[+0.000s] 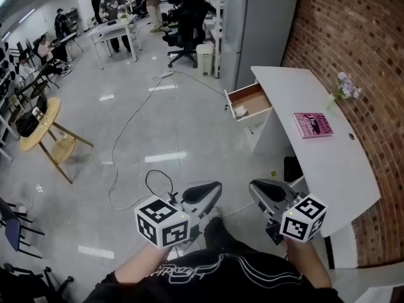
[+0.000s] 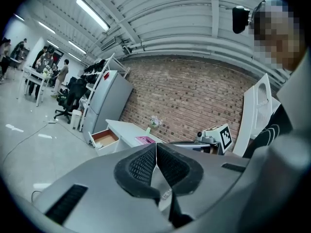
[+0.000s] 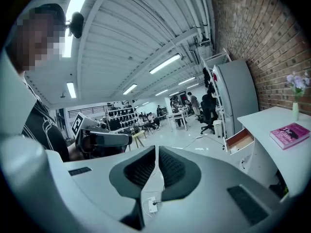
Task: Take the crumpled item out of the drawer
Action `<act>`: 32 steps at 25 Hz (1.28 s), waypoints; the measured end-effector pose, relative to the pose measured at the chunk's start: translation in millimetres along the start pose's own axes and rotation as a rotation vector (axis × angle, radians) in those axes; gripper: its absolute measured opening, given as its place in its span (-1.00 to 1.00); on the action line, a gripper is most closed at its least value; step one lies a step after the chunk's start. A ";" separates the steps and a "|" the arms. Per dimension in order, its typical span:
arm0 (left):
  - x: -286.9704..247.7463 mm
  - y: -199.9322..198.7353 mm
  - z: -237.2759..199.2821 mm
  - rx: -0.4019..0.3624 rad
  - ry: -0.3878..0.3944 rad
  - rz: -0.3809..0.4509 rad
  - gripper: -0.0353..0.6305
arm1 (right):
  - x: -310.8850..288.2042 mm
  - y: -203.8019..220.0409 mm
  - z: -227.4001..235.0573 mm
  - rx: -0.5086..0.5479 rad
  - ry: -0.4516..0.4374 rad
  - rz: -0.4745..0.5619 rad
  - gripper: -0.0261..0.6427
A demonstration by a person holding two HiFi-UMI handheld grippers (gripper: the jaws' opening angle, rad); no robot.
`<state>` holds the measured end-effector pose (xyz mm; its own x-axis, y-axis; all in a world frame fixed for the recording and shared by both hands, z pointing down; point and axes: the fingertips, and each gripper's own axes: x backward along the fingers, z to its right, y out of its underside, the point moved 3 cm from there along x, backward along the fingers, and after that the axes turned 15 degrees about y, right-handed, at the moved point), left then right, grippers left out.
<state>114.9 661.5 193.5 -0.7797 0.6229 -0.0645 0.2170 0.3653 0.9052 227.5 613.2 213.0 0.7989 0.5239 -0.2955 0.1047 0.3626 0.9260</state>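
Observation:
A white desk [image 1: 297, 84] stands along the brick wall with its drawer [image 1: 250, 101] pulled open, wooden inside. A small pale crumpled item [image 1: 240, 111] lies at the drawer's near corner. The same open drawer [image 2: 104, 138] shows far off in the left gripper view, and as the drawer [image 3: 239, 139] in the right gripper view. My left gripper [image 1: 211, 191] and right gripper [image 1: 259, 191] are held close to my body, well short of the desk. Both are shut and empty: the jaws of the left gripper [image 2: 156, 152] meet, and so do those of the right gripper [image 3: 158, 155].
A pink book [image 1: 312, 124] and a small vase of flowers [image 1: 343, 88] sit on the desk. A grey cabinet [image 1: 259, 24] stands behind the drawer. A cable [image 1: 129, 122] trails over the floor. A round wooden table [image 1: 41, 124] is at left; people and chairs are farther back.

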 end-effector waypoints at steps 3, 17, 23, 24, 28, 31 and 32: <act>-10.1 -2.7 -30.7 0.010 -0.015 -0.002 -0.82 | -27.6 -2.1 20.9 -0.001 -0.009 -0.007 -0.77; -121.3 -84.9 -250.7 0.091 -0.080 -0.066 -0.83 | -220.6 -57.6 186.7 -0.104 -0.040 -0.088 -0.77; -161.8 -116.6 -311.2 0.064 -0.058 -0.089 -0.83 | -273.4 -81.3 240.6 -0.100 -0.031 -0.089 -0.77; -165.8 -119.5 -318.3 0.061 -0.056 -0.089 -0.82 | -278.6 -84.0 245.9 -0.098 -0.026 -0.089 -0.77; -176.3 -126.0 -343.4 0.061 -0.043 -0.087 -0.82 | -295.4 -95.7 260.7 -0.082 -0.002 -0.078 -0.76; -184.4 -129.9 -362.0 0.061 -0.033 -0.087 -0.82 | -309.3 -102.8 272.6 -0.063 0.023 -0.071 -0.76; -188.1 -131.6 -368.5 0.059 -0.029 -0.089 -0.83 | -314.2 -104.6 277.2 -0.063 0.031 -0.069 -0.76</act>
<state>16.5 241.4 241.3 -0.7804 0.6054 -0.1563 0.1823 0.4595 0.8693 129.7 197.0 274.1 0.7720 0.5193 -0.3664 0.1210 0.4459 0.8869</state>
